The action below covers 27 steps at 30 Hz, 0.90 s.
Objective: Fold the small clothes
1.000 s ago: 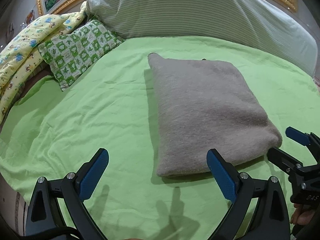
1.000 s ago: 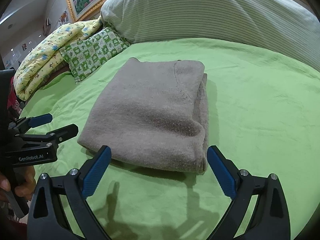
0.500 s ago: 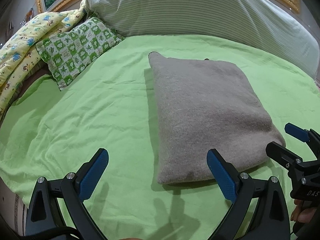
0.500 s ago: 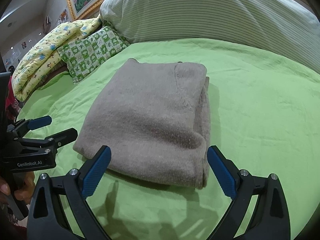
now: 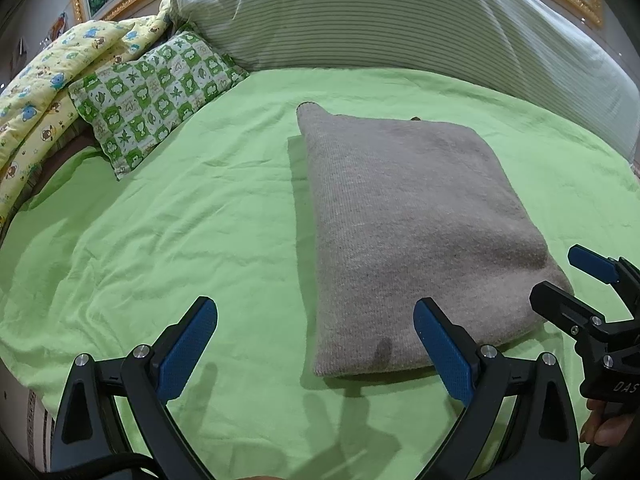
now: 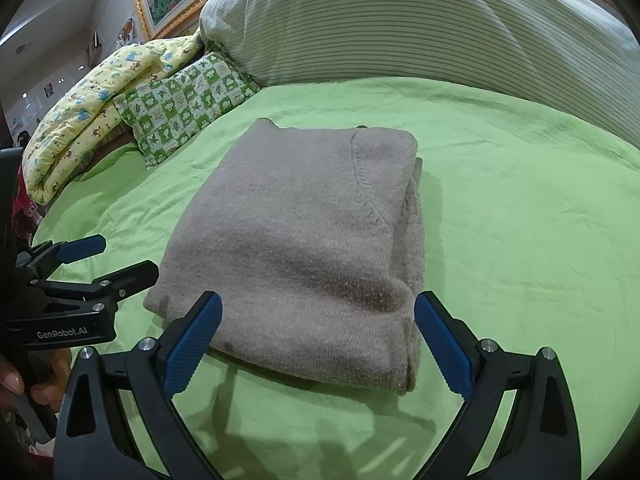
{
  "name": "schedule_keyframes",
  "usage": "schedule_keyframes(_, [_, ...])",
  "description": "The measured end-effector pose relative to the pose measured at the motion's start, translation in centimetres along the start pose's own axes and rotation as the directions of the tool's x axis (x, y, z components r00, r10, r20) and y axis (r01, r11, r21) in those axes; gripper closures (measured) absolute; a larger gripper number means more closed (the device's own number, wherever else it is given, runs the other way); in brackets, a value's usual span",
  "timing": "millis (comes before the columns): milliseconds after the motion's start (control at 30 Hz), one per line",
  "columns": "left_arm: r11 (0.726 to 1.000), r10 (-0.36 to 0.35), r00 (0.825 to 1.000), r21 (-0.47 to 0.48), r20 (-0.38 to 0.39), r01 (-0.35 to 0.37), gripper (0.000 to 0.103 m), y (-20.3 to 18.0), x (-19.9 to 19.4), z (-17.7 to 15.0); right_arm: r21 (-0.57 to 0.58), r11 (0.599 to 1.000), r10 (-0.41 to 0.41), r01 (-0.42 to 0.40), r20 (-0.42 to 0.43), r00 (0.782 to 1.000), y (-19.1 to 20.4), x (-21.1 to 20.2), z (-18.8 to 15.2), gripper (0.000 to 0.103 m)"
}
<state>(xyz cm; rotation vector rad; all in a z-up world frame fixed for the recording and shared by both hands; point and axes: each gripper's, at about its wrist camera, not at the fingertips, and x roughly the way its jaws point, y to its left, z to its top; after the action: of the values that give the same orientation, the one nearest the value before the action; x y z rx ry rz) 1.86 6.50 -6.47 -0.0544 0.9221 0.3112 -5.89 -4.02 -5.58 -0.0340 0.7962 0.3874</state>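
A grey knitted garment (image 5: pixel 408 224) lies folded into a thick rectangle on the green sheet; it also shows in the right wrist view (image 6: pixel 304 248). My left gripper (image 5: pixel 316 344) is open and empty, just in front of the garment's near left corner. My right gripper (image 6: pixel 318 336) is open and empty, at the garment's near edge, its blue pads either side of the near right corner. The right gripper also shows at the right edge of the left wrist view (image 5: pixel 576 280), and the left gripper at the left edge of the right wrist view (image 6: pixel 104 256).
The green sheet (image 5: pixel 180 232) covers the bed. A green checked pillow (image 5: pixel 152 92), a yellow printed quilt (image 5: pixel 44 80) and a large striped pillow (image 5: pixel 400 20) lie at the head. A gold picture frame (image 6: pixel 168 4) hangs behind.
Both grippers have drifted slightly forward and lower toward the garment's near edge. Both stay open. The garment has not moved.
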Motion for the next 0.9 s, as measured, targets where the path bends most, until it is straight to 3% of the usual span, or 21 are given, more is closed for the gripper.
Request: schedule_keyframes(900, [1.000,-0.011,1.000,-0.004,-0.014,0.011,0.004,0.04,0.42,-0.13,0.006,1.000,0.002,-0.002,0.005,1.000,0.02,0.26,0.56,0.006])
